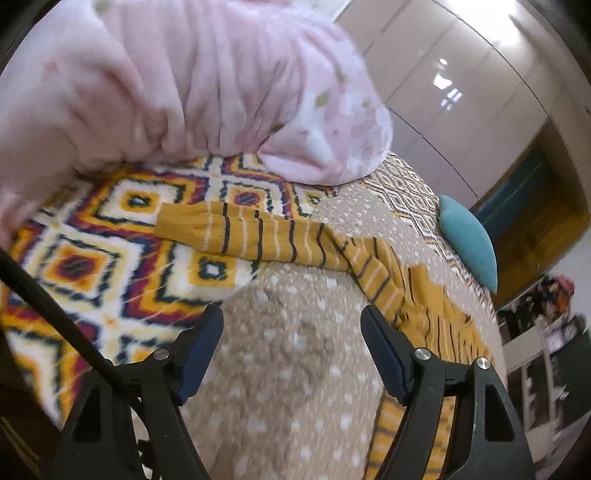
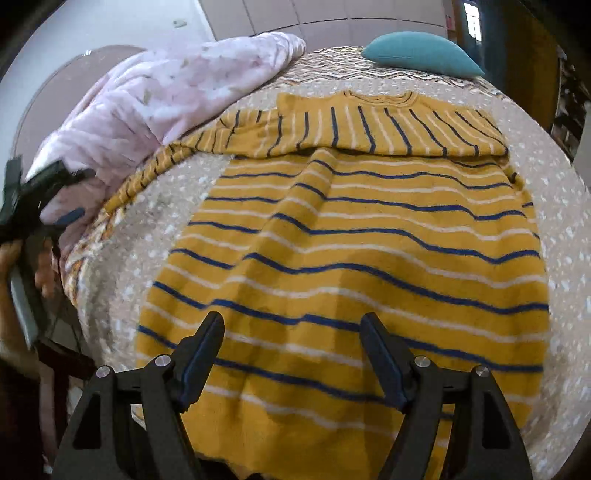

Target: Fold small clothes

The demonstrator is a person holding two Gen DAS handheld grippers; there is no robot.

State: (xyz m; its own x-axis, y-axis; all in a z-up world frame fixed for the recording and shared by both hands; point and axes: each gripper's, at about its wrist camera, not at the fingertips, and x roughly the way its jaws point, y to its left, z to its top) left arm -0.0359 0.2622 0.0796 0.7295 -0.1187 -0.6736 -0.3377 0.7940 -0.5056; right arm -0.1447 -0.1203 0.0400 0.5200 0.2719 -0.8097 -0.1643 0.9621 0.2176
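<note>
Spread over the bed, a beige white-dotted blanket (image 2: 565, 206) carries the mustard-yellow knitted sweater with blue and white stripes (image 2: 351, 240), lying flat with its collar at the far end and its top part folded across. One sleeve stretches left toward a crumpled pale pink floral quilt (image 2: 177, 88). A teal cushion (image 2: 421, 51) sits at the far edge. The right claw (image 2: 291, 350) hangs open above the near hem, empty. The left claw (image 1: 291, 343) is open too, over bare blanket, with the sleeve beyond it.

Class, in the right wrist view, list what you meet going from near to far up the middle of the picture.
Right hand-held gripper → mustard striped sweater → beige dotted blanket → teal cushion → pale cupboard doors.
</note>
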